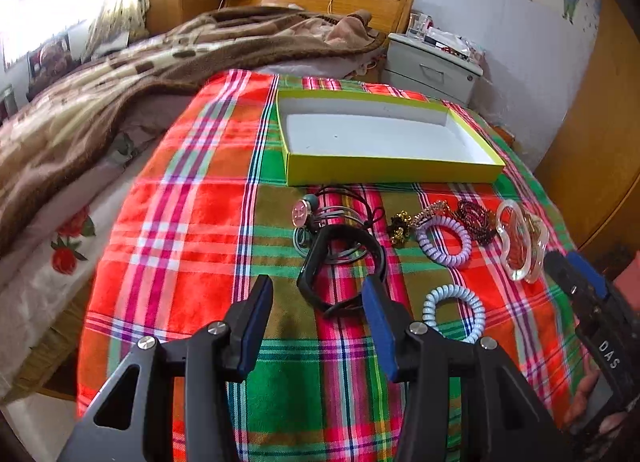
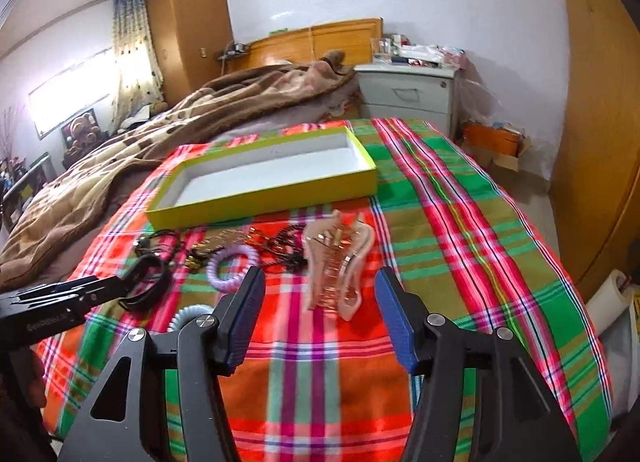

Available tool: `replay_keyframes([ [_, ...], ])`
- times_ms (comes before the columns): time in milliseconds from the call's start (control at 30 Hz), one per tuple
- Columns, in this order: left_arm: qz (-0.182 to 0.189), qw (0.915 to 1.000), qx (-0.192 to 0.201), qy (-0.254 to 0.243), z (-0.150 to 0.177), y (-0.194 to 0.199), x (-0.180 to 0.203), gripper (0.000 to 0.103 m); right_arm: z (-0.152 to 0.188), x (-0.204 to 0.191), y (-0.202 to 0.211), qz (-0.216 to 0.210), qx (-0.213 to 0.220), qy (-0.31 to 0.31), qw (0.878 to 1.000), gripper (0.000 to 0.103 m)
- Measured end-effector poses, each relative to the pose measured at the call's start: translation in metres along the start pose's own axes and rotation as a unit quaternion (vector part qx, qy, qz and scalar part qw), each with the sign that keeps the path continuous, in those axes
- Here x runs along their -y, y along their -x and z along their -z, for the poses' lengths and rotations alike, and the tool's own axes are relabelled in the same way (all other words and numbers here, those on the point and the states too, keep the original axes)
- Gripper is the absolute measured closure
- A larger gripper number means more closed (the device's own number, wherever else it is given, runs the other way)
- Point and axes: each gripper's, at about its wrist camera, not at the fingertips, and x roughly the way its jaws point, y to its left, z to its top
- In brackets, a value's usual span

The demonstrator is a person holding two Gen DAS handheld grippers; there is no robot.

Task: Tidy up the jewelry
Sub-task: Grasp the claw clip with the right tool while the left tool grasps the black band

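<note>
1. The left gripper (image 1: 318, 290) hangs over the plaid red, green and pink cloth (image 1: 192, 222) that covers the surface; its jaws stand wide apart with nothing clamped.
2. A black band bracelet (image 1: 332, 262) lies just ahead of the left jaws, partly between their tips, apart from both pads.
3. Beyond it sits a tangle of grey and black cords with a round pink pendant (image 1: 301, 211).
4. A pale blue spiral hair tie (image 1: 454, 308) lies just right of the left jaws.
5. Farther ahead and to the right lie a gold trinket (image 1: 401, 228), a lilac spiral hair tie (image 1: 443, 240) and a dark red bead string (image 1: 476, 220).
6. A shallow yellow-green cardboard box with a white interior (image 1: 384, 172) stands beyond the jewelry; nothing shows inside it.
7. The right gripper (image 2: 320, 294) has its jaws spread wide, gripping nothing.
8. A translucent pink plastic claw hair clip (image 2: 338, 262) lies on the cloth just ahead of the right jaws, in line with the gap between them, touching neither pad.
</note>
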Motion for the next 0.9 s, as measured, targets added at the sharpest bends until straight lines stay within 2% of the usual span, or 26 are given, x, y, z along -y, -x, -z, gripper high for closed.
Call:
replay_keyframes([
  [333,-0.003,0.9998,-0.021,0.003,-0.001,-0.019,-0.001,0.054,-0.005,0.001,-0.032,0.003,-0.059,0.000,0.998,0.045],
  [600,-0.004,0.9996,-0.028,0.010,-0.003,-0.023,-0.005,0.055,-0.013,0.005,-0.037,0.015,-0.059,-0.008,0.998,0.046],
  [667,-0.003,0.9995,-0.029,0.010,-0.004,-0.024,-0.006,0.055,-0.014,0.007,-0.035,0.013,-0.054,-0.010,0.998,0.063],
  [733,-0.004,0.9995,-0.030,0.007,-0.004,-0.025,-0.007,0.055,-0.014,0.009,-0.036,0.011,-0.057,-0.014,0.998,0.071],
  [900,-0.008,0.9994,-0.033,0.005,-0.006,-0.029,-0.006,0.055,-0.013,0.012,-0.034,0.015,-0.053,-0.015,0.998,0.072],
])
